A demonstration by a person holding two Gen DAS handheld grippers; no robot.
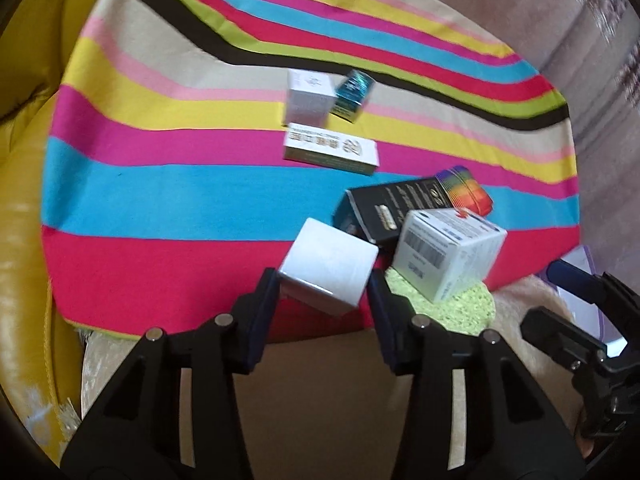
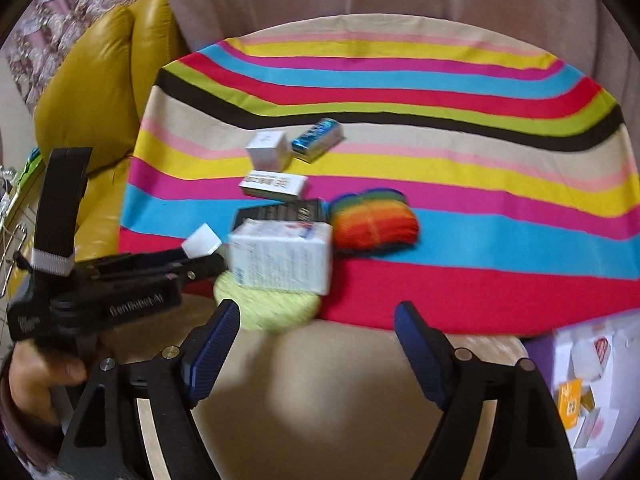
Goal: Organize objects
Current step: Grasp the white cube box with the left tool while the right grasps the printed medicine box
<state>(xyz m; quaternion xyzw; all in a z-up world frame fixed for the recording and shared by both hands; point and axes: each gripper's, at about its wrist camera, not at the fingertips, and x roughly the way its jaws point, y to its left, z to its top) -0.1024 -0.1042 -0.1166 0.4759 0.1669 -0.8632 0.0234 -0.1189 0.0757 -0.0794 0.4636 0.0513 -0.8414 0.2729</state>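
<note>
My left gripper (image 1: 324,292) is shut on a small white cube box (image 1: 328,268), held tilted just above the striped cloth (image 1: 160,200). The right wrist view shows that same box (image 2: 202,242) at the left gripper's (image 2: 208,258) tips. Right beside it, a white barcode box (image 1: 448,256) rests on a yellow-green round pad (image 1: 452,304), with a black box (image 1: 384,208) and a rainbow-coloured item (image 1: 468,190) behind. My right gripper (image 2: 316,332) stands open over the beige table edge, nothing between its fingers.
Farther back on the cloth lie a flat white box (image 2: 274,184), a white cube (image 2: 268,150) and a teal box (image 2: 318,138). A yellow cushion (image 2: 100,80) borders the left. A white and purple box (image 2: 592,368) with cards sits at the lower right.
</note>
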